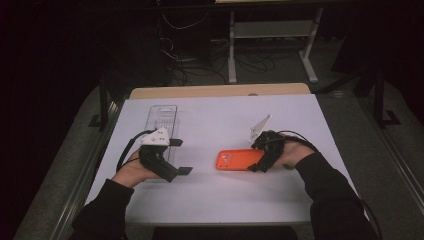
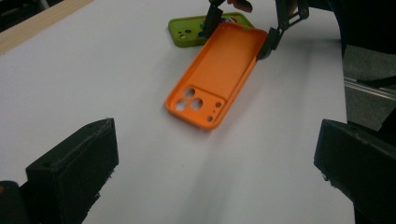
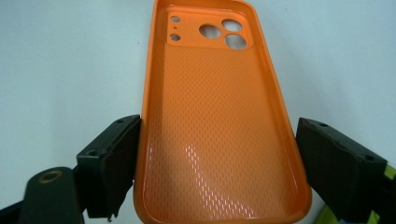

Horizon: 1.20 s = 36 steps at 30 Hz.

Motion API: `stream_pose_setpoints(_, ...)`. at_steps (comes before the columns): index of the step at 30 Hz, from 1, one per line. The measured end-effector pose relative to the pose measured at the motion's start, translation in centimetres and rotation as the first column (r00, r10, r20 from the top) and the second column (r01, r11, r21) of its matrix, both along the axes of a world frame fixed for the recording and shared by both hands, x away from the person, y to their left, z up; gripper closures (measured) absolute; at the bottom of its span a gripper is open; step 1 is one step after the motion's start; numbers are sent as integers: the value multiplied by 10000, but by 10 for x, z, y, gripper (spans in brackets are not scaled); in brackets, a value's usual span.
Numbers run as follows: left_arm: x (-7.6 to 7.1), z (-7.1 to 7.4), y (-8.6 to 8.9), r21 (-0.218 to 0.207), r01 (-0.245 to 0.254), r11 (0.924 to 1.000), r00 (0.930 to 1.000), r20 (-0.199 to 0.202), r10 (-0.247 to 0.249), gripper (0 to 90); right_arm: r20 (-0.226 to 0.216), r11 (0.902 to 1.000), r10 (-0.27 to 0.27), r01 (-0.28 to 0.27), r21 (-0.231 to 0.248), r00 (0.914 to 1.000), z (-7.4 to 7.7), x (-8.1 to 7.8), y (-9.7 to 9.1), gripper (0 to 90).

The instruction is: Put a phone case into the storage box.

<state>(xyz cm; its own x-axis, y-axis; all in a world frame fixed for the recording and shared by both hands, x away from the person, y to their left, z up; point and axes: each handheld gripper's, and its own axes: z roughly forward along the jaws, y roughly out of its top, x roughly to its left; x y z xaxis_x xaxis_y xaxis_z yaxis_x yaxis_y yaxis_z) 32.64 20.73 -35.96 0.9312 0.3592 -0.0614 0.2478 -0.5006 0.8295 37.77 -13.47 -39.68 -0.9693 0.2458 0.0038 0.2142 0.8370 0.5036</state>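
Left tongs [image 1: 184, 156] gaping empty, right tongs [image 1: 256, 157] clasping orange case [image 1: 239, 160], white table [image 1: 210, 195], dark room.

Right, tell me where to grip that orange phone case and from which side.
Grip the orange phone case across its two long side walls at the plain end, away from the camera holes, coming in along its length. It lies hollow side up, so the raised rims give the pads flat faces. The right gripper already straddles that end.

Phone case [image 1: 239, 160] right of tray [image 1: 164, 117], seemingly
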Motion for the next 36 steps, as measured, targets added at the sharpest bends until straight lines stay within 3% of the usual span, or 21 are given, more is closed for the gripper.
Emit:
stream_pose_setpoints(12, 8, -3, -26, 481, 631, 9968, 9980, 70, -635, 0, -101, 9998, 51, -49, 179, 9999, 2, 1, 4, 155)
stream_pose_setpoints(17, 12, -4, -39, 913, 1282, 9875, 9916, 49, -1292, 0, 89, 9995, 232, -233, 199, 9997, 8, -1, 7, 155)
stream_pose_setpoints(24, 24, -3, -60, 1610, 2084, 9647, 9777, -85, -2098, 0, 327, 9984, 430, -442, 363, 9985, 25, -4, 11, 155)
stream_pose_setpoints(26, 29, -3, -65, 1791, 2366, 9550, 9710, -79, -2391, 0, 381, 9980, 462, -477, 406, 9982, 29, -5, 12, 154)
stream_pose_setpoints(29, 35, -3, -72, 1989, 2506, 9474, 9677, -245, -2509, 0, 468, 9969, 577, -601, 501, 9972, 37, -7, 14, 154)
stream_pose_setpoints(31, 40, -2, -75, 2165, 2637, 9400, 9636, -142, -2671, 0, 453, 9956, 689, -715, 607, 9966, 40, -8, 16, 154)
stream_pose_setpoints(34, 45, -3, -81, 2210, 2971, 9289, 9543, -354, -2968, 0, 509, 9939, 815, -850, 701, 9954, 45, -9, 19, 154)
stream_pose_setpoints(36, 49, -5, -85, 2369, 3312, 9133, 9427, -432, -3307, 0, 587, 9926, 924, -967, 734, 9940, 47, -9, 21, 154)
